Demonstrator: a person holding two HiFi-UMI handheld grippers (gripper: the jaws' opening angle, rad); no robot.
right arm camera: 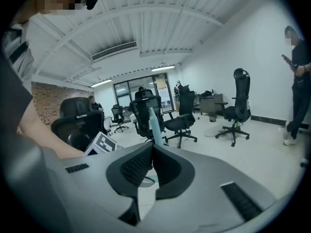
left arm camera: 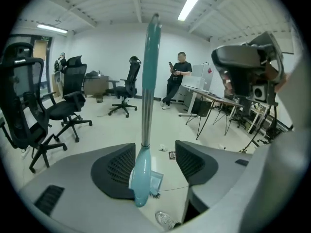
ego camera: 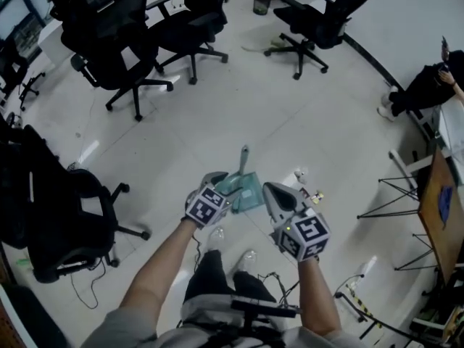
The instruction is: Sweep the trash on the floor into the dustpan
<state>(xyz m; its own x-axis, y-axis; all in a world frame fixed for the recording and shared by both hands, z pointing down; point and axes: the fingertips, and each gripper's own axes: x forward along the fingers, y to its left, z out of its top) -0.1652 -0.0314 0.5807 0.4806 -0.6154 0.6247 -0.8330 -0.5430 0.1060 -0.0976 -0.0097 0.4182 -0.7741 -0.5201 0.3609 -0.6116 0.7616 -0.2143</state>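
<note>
Left gripper (ego camera: 223, 185), jaws wide apart, straddles the upright handle (left arm camera: 147, 91) without gripping it. The handle is a metal shaft with teal grip and teal socket, nearer the left pad. The teal dustpan (ego camera: 250, 193) stands on the pale floor (ego camera: 239, 114) just ahead of both grippers; its contents cannot be made out. Right gripper (ego camera: 269, 188), jaws closed together, holds nothing. Small pale trash (ego camera: 299, 174) lies right of the dustpan.

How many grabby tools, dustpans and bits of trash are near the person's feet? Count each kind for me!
tools: 2, the left tool and the right tool
dustpan: 1
bits of trash on the floor: 2 that I can make out, a white scrap and a small dark scrap
Total: 5
</note>
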